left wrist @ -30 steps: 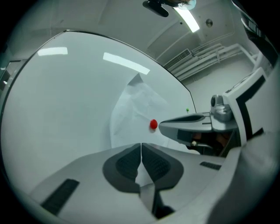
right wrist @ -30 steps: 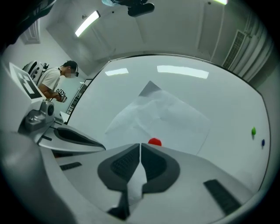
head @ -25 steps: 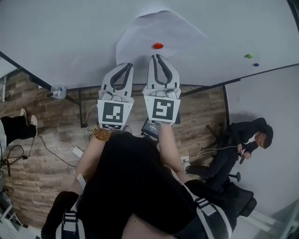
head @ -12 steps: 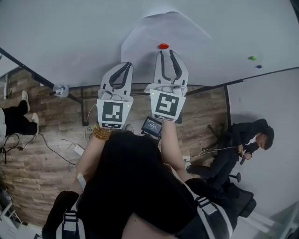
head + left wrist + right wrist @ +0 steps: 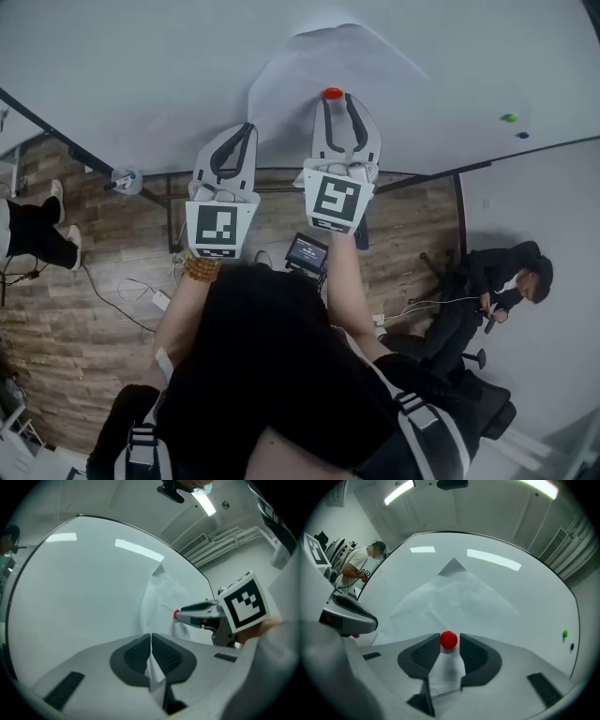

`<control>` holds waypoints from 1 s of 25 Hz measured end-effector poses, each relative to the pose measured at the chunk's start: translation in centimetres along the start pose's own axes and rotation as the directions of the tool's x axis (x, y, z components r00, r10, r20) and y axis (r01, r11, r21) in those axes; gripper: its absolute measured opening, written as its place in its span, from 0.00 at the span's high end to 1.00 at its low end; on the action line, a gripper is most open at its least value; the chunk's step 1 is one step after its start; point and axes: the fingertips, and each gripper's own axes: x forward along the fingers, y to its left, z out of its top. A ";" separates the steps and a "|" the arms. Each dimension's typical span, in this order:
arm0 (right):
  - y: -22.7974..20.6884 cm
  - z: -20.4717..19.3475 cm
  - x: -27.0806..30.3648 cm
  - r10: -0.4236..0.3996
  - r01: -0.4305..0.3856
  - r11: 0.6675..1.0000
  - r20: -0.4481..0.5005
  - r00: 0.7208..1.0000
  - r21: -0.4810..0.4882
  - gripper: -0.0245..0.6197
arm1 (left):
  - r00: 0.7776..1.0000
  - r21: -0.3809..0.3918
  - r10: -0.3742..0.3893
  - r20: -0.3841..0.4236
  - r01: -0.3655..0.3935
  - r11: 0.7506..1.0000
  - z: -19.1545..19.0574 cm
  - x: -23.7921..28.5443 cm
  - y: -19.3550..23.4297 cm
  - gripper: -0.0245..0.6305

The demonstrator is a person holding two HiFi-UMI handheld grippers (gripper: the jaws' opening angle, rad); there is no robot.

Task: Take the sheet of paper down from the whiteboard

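A creased white sheet of paper (image 5: 309, 61) hangs on the whiteboard (image 5: 131, 66), pinned by a red magnet (image 5: 332, 93). My right gripper (image 5: 336, 100) points at the board with its jaws opening. The red magnet (image 5: 449, 639) sits between the right gripper's (image 5: 449, 645) pad tips, and the pads do not press on it. My left gripper (image 5: 247, 127) is shut at the sheet's lower left edge. In the left gripper view a sliver of the sheet of paper (image 5: 161, 597) runs into the closed line of the left gripper (image 5: 151, 637).
A green magnet (image 5: 508, 118) and a blue one (image 5: 521, 134) sit on the board to the right. A person (image 5: 487, 281) sits on a chair at the right, and someone's legs (image 5: 37, 239) show at the left. A small screen (image 5: 307, 253) and cables lie on the wooden floor.
The right gripper's jaws spread wide and moved up until the red magnet came between them. The left gripper shifted slightly left, staying shut at the sheet's edge.
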 end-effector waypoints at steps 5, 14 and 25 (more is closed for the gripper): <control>0.2 -0.1 0.3 0.014 -0.014 1.000 -0.002 1.000 -0.001 0.76 | 1.000 -0.024 0.008 -0.006 -0.008 1.000 -0.5 -0.2 0.7 0.94; 0.3 -0.2 0.6 0.024 -0.024 1.000 -0.008 1.000 0.006 0.77 | 0.999 -0.040 0.025 -0.028 -0.026 0.999 -1.6 -0.3 1.8 0.94; 0.1 -0.2 0.7 0.020 -0.020 1.000 -0.011 1.000 0.012 0.77 | 0.996 -0.096 -0.066 -0.053 0.061 0.993 -3.1 0.1 1.0 0.79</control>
